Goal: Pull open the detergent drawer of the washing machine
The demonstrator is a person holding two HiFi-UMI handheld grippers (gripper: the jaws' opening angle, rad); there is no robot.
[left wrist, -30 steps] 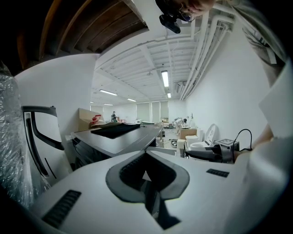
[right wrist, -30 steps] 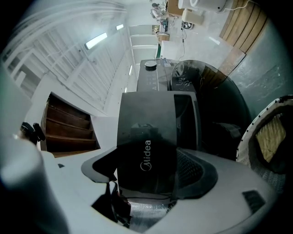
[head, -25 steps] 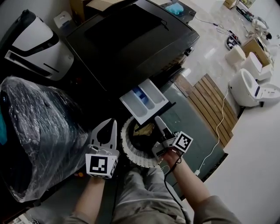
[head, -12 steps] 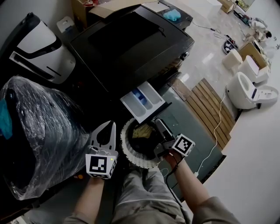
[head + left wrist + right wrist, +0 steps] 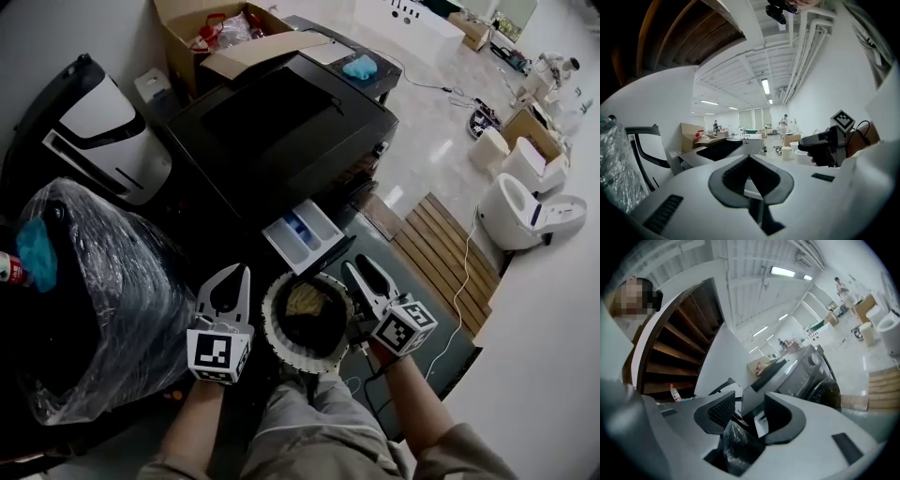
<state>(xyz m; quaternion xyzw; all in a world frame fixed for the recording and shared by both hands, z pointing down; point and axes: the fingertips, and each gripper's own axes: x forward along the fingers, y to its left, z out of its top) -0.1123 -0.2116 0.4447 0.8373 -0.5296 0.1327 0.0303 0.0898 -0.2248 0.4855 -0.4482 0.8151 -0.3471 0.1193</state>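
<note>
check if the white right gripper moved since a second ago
Yes: the right gripper has backed off the white detergent drawer toward lower right, rolling flat; its empty jaws have just been closing.

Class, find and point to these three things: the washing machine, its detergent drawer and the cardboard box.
washing machine (image 5: 272,131), head view, on its dark top panel.
detergent drawer (image 5: 309,236), head view, on the pulled-out white tray.
cardboard box (image 5: 251,54), head view, on its folded-out flap.
</note>
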